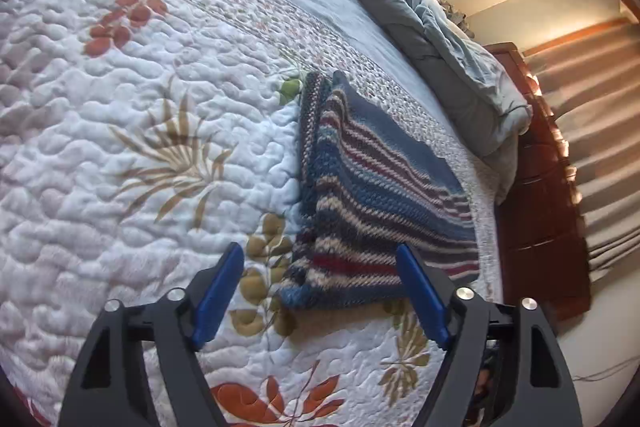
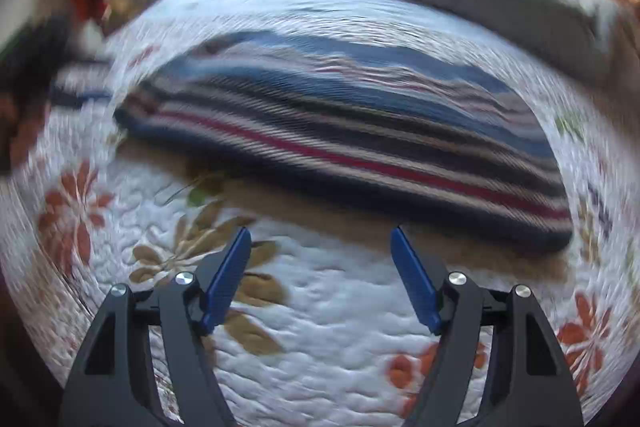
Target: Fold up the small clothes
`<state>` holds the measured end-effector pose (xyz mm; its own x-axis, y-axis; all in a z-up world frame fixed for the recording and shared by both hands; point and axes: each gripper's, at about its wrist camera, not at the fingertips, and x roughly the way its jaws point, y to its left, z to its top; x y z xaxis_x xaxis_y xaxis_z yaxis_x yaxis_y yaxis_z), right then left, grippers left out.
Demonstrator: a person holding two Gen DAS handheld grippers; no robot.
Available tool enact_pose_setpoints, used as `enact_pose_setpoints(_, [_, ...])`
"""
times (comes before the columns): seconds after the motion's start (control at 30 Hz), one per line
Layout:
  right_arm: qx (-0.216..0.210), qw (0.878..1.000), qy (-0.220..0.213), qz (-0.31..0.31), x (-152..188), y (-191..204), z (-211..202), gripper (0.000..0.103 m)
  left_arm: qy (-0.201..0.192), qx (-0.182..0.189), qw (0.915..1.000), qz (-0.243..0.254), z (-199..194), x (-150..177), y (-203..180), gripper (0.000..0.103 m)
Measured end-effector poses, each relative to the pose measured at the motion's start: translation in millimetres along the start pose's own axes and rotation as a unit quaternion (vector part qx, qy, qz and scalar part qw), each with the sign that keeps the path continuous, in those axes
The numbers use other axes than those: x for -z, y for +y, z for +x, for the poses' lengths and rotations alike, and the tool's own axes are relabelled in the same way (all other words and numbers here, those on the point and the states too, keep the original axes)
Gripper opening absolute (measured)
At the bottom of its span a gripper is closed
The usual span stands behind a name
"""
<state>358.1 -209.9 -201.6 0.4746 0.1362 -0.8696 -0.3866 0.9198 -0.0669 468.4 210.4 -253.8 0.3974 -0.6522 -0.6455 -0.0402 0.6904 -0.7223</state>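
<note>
striped knit garment [image 1: 376, 195] lies folded on quilt [image 1: 120, 155].

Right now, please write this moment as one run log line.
task: fold small clothes | striped knit folded on quilt | left gripper open, empty | right gripper open, empty | right view blurred

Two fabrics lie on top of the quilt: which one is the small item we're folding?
The striped knit piece, blue, white and red, lying flat and folded just ahead of the open left gripper. The grey comforter is bunched at the bed's far edge.
</note>
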Motion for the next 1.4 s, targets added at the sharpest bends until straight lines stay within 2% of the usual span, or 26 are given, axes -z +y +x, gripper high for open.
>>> enact_pose_setpoints(0.17, [0.006, 0.996, -0.007, -0.086, -18, 87, 19, 0.072, 0.024, 0.005, 0.9996, -0.014, 26, -24, -1, 0.084])
enact_pose_setpoints(0.3, [-0.003, 0.993, -0.017, -0.118, -31, 116, 28, 0.072, 0.046, 0.005, 0.9989, -0.001, 50, -38, -6, 0.084])
enact_pose_setpoints(0.8, [0.019, 0.982, -0.040, -0.184, -54, 148, 67, 0.072, 0.106, 0.009, 0.9935, 0.043, 129, -90, -20, 0.084])
enact_pose_setpoints(1.0, [0.067, 0.968, -0.047, -0.239, -51, 170, 86, 0.073, 0.108, 0.013, 0.9932, 0.040, 149, -105, -22, 0.088])
enact_pose_setpoints(1.17, [0.105, 0.951, -0.077, -0.280, -54, 192, 99, 0.075, 0.112, 0.019, 0.9927, 0.042, 155, -116, -21, 0.088])
enact_pose_setpoints(1.3, [0.130, 0.942, -0.095, -0.296, -72, 209, 114, 0.076, 0.116, 0.016, 0.9919, 0.050, 158, -117, -20, 0.084])
enact_pose_setpoints(1.37, [0.140, 0.938, -0.103, -0.301, -80, 218, 121, 0.076, 0.118, 0.002, 0.9913, 0.058, 159, -117, -22, 0.077])
enact_pose_setpoints(1.4, [0.143, 0.936, -0.106, -0.303, -83, 221, 124, 0.076, 0.119, -0.003, 0.9911, 0.060, 159, -118, -22, 0.069])
